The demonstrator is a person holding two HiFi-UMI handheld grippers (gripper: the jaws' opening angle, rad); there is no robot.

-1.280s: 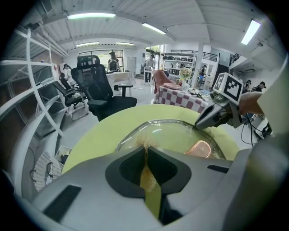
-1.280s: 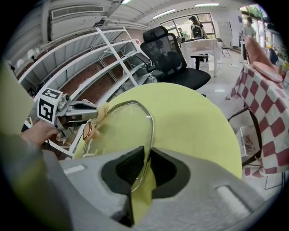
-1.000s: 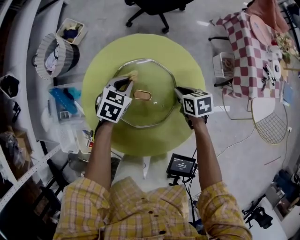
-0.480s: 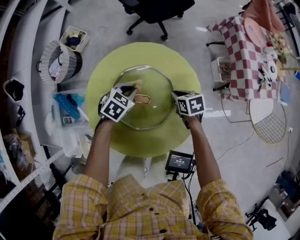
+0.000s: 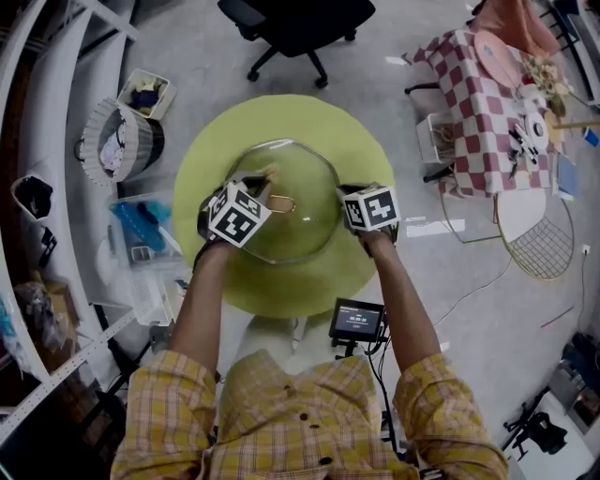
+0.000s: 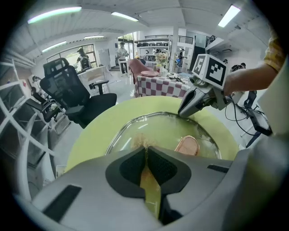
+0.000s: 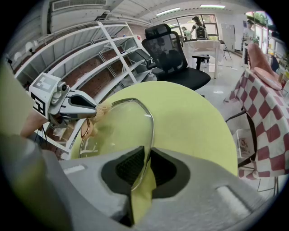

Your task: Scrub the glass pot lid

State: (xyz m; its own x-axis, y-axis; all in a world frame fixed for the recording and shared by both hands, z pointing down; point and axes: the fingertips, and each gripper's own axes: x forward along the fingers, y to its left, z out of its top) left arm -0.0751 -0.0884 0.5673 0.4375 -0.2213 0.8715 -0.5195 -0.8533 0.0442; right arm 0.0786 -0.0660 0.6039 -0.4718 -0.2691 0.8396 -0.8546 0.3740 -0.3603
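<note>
We see the glass pot lid lying flat at the centre of the frame, in the middle of a round yellow-green worktop. Its copper-coloured handle sits just left of the lid's centre.

The left gripper reaches in from the left of the head view. In its own view its fingers are pressed together on a tan scrubber, whose frayed tuft sticks out past the tips. The tuft rests on the glass near the lid's upper-left rim, just above the handle in the head view. The right gripper view shows the same from across the lid: the left gripper at the left of the frame with the scrubber at its tip, touching the lid.

The right gripper comes in from the right of the head view. In its own view its fingers are clamped on the lid's metal rim, which runs up out of the gap between them.

Off the worktop, a black office chair stands at the top centre, a table with a red-checked cloth at the upper right, a basket at the upper left, and a small screen just below the worktop's lower edge.
</note>
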